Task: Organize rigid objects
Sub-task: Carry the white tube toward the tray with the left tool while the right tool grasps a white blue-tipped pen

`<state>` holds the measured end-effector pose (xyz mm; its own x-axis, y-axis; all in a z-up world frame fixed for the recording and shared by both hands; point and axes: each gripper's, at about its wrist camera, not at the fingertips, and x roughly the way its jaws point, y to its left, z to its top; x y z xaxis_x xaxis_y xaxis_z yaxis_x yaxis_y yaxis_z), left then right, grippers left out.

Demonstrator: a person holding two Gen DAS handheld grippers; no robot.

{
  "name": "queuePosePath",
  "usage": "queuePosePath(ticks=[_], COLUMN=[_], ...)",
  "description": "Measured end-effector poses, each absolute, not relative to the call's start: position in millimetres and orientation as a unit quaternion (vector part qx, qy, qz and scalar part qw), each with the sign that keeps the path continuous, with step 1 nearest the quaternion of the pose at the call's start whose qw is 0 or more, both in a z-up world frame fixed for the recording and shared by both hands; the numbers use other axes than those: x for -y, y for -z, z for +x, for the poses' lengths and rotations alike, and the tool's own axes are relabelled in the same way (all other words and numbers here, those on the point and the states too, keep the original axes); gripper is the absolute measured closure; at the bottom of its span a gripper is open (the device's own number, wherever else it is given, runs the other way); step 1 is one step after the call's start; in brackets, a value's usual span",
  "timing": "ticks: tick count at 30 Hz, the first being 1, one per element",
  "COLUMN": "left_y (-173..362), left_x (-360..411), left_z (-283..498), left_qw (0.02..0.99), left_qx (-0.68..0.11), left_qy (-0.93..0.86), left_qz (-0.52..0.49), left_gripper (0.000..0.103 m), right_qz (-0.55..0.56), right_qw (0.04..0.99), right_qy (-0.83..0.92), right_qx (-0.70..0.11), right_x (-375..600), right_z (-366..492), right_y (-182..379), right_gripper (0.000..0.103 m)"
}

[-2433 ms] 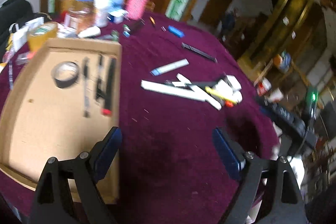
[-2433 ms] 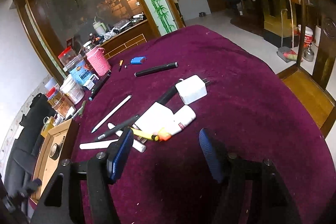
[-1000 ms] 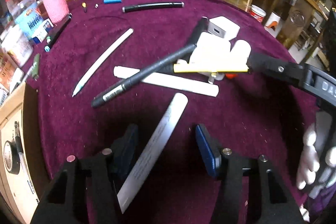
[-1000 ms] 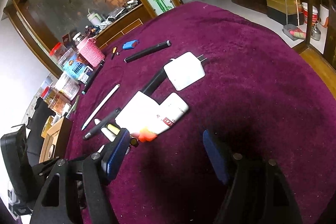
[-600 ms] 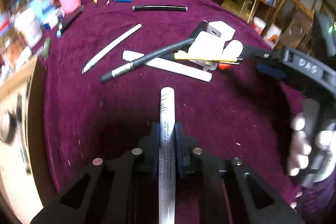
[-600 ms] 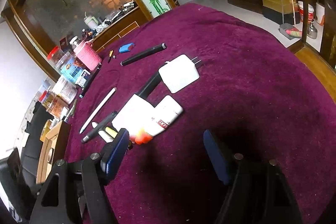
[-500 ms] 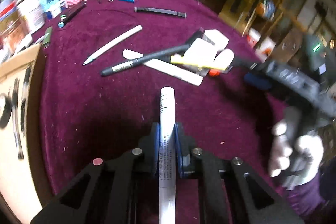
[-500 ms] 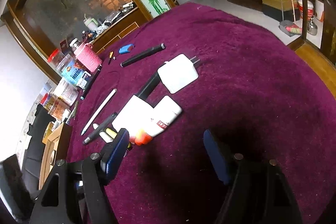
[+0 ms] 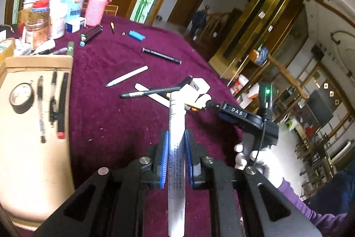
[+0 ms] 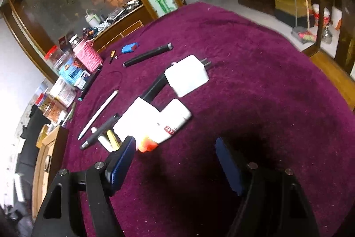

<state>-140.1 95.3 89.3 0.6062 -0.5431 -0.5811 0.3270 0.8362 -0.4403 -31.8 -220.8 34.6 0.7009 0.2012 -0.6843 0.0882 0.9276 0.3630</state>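
A: Left wrist view first. What does the left gripper (image 9: 175, 154) have?

B: Its blue pads are clamped on a white tube (image 9: 176, 148) with printed text. The tube runs lengthwise between the fingers, sticking out ahead of them and back toward the camera, lifted clear of the purple tablecloth (image 9: 115, 117).

A: And the box?

B: A cardboard tray (image 9: 28, 148) lies along the table's left edge. In it sit a roll of black tape (image 9: 21, 98), a clear pen (image 9: 40, 108), a dark pen (image 9: 53, 99) and a black marker with a red end (image 9: 62, 106), side by side.

A: The right gripper?

B: In the right wrist view the right gripper (image 10: 175, 161) stands wide apart with nothing between its fingers, low over the cloth. A white-gloved hand (image 9: 259, 159) holds it, seen from the left view.

A: What lies ahead of it?

B: A heap near the middle of the table: a white charger (image 10: 188, 77) with its prongs toward the far edge, a white block (image 10: 137, 119), a white tube with an orange cap (image 10: 168, 126), a grey pen (image 10: 99, 131) and a yellow pen (image 10: 113, 138). Farther off lie a white stylus (image 10: 98, 113), a black rod (image 10: 147, 54) and a blue lighter (image 10: 129, 47).
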Motion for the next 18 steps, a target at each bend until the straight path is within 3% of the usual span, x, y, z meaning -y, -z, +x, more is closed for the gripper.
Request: queuePosePath(ticks=[4,6,9,18], left_y=[-94.4,-93.7,-92.7,-101.2], left_x=[-120.5,-133.9,-153.7,-216.0], left_z=[-154.8,-158.2,-164.3,-188.1], left_qw=[0.891,0.893,0.894,0.913], left_qx=[-0.352,-0.347,-0.338,-0.299], left_qy=[0.242,0.239,0.234,0.186], left_qz=[-0.153,-0.16,-0.177,-0.207], left_gripper=[0.089,0.089,0.089,0.089], right_qz=[0.095,0.08,0.1,0.107], right_qw=[0.934,0.93,0.904,0.878], right_qy=[-0.007,-0.042,-0.101,-0.15], right_qx=[-0.343,-0.357,-0.404,-0.441], right_x=[189.3,172.4,152.1,109.8], right_z=[-44.2,-37.5,-17.1,35.6], right_y=[-65.7,-74.7,-80.2,-93.5], right_gripper=[0.025,0.019,0.019,0.019])
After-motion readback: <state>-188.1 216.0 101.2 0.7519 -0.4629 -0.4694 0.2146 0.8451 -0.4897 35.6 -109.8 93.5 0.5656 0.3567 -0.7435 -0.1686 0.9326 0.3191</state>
